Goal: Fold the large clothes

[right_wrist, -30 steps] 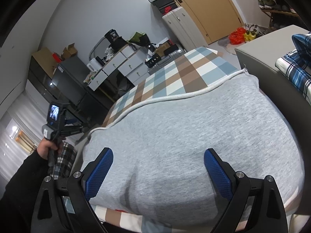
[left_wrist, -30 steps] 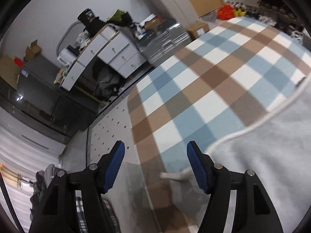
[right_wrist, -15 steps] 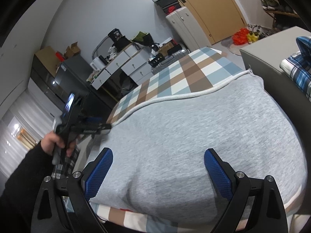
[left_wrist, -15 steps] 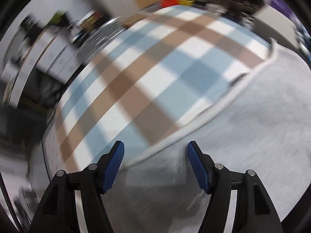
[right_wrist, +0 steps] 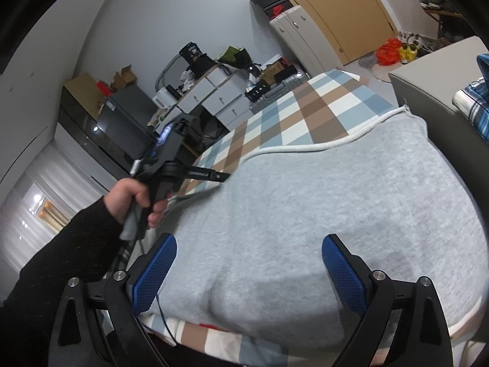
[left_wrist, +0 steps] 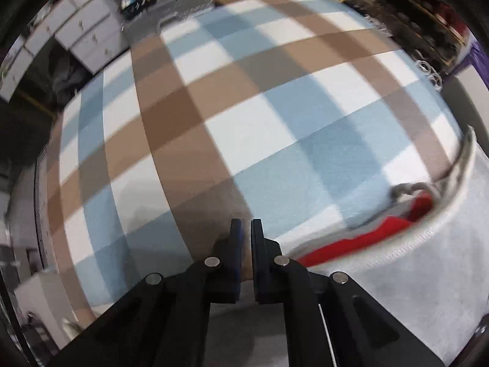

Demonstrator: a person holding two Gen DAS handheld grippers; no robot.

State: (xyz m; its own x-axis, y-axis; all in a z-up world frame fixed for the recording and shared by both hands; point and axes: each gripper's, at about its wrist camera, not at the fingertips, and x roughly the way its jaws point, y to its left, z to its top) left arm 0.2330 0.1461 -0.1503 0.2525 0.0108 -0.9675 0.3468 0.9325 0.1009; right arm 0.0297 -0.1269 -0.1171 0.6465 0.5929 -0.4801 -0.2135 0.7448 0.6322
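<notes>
Right tool (right_wrist: pixel 249 270), jaws wide apart and gripping nothing, hovers low in frame over the grey sweatshirt (right_wrist: pixel 321 208) spread on the checked blanket (right_wrist: pixel 305 113). Left tool (left_wrist: pixel 246 234), its jaws having just closed, appears pinched on the sweatshirt's near-left edge. Upper left, a drawer unit (right_wrist: pixel 214 98) stands beyond.

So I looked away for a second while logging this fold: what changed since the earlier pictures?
The left hand-held gripper swung down to the near left edge of the grey garment, and its jaws have just been closing; they now look shut at that edge, though blur hides whether cloth is pinched. The right hand-held gripper stayed open over the garment, which lies as before on the checked cloth.
</notes>
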